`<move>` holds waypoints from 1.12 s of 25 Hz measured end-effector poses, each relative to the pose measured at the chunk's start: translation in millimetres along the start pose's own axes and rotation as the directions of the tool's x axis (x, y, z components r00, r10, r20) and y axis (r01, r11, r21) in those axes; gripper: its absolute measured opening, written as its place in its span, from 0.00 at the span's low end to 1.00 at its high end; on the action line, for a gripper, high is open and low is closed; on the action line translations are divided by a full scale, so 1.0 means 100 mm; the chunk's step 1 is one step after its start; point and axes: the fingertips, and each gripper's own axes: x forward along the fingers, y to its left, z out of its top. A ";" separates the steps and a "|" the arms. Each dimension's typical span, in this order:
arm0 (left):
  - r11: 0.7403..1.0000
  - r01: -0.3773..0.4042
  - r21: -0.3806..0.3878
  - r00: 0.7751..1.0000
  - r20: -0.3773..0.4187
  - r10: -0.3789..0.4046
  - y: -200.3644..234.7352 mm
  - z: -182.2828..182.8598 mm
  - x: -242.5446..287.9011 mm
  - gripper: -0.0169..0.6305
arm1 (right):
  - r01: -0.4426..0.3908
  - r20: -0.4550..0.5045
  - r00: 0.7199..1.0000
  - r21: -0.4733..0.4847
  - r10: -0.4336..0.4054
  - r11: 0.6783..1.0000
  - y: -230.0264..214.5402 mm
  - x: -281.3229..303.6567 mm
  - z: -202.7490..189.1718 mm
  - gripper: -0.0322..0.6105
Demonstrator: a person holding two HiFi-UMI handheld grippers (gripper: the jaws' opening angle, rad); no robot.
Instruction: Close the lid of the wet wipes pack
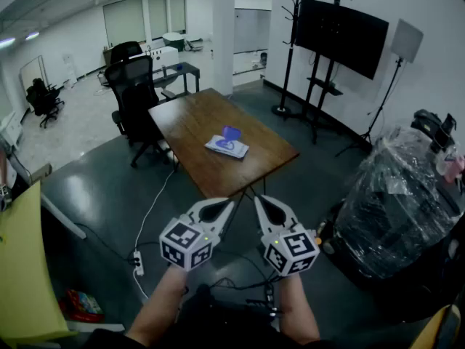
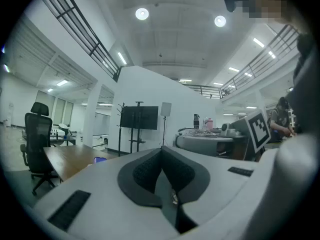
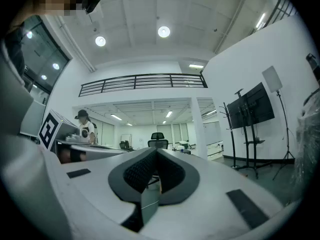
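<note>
The left gripper [image 1: 227, 203] and right gripper [image 1: 260, 202] are held shut and empty, far from the pack [image 1: 227, 147]. It should be approached first, then the seemingly raised lid [image 1: 231, 131] pressed flat.

Pack: wet wipes pack [image 1: 227, 147], flat, whitish w/ blue-purple print.
Lid: lid [image 1: 232, 131] is purple, open, stands up at far side.
Place: lies on wooden table [image 1: 190, 118], approx. middle.
</note>
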 end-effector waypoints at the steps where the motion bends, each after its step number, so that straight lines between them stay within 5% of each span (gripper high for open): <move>1: 1.000 0.000 0.000 1.000 0.001 0.000 0.00 0.00 0.00 0.02 | 0.001 -0.001 1.000 0.000 -0.001 1.000 -0.01 0.00 0.00 0.06; 28: 0.999 -0.035 -0.029 0.999 0.002 0.035 0.37 -0.08 0.12 0.02 | 0.012 -0.009 1.000 0.003 -0.012 1.000 -0.15 0.34 -0.06 0.06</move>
